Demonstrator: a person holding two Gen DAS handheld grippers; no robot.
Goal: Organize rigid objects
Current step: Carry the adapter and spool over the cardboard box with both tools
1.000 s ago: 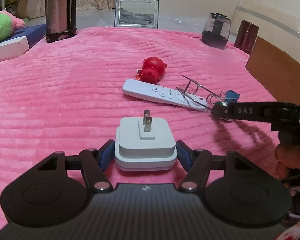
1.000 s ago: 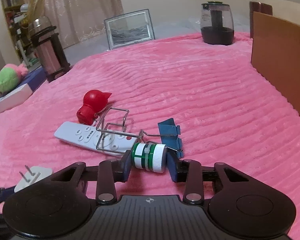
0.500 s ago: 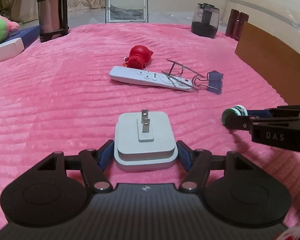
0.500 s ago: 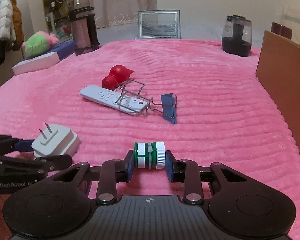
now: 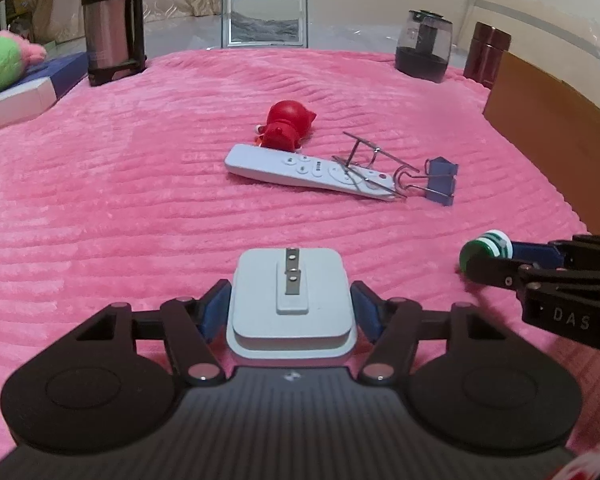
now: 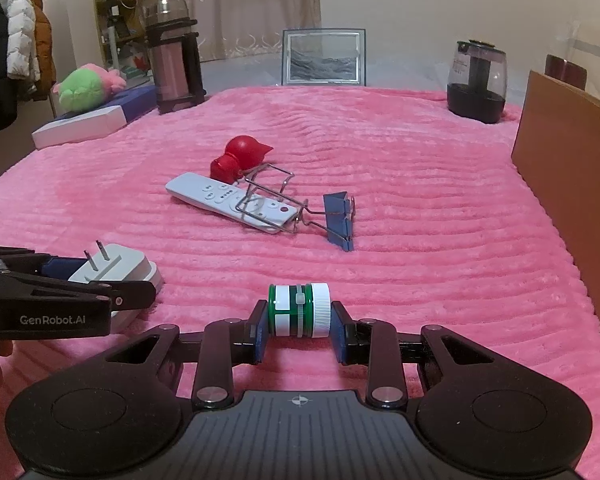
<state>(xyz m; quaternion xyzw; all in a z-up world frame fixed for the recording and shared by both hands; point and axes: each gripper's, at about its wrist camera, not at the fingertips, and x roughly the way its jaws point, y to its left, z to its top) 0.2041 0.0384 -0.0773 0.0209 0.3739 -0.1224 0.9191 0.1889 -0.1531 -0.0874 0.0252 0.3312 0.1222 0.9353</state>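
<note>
My left gripper (image 5: 291,306) is shut on a white plug adapter (image 5: 291,300), prongs up, low over the pink blanket (image 5: 100,200). It also shows in the right wrist view (image 6: 116,272). My right gripper (image 6: 299,322) is shut on a small green and white jar (image 6: 299,310), which also shows at the right of the left wrist view (image 5: 486,250). Farther out lie a white remote (image 5: 308,171), a red toy figure (image 5: 286,124) and a blue binder clip (image 5: 440,180), its wire arms over the remote's end.
At the back stand a steel thermos (image 5: 114,24), a picture frame (image 5: 265,19), a dark glass jar (image 5: 422,52) and a brown tin (image 5: 487,56). A brown board (image 6: 568,152) lines the right edge. A green plush (image 6: 88,90) lies on a box at the left.
Both grippers have drawn back toward me from the remote and clip, each still holding its object. The jar now sits level with the adapter, to its right.
</note>
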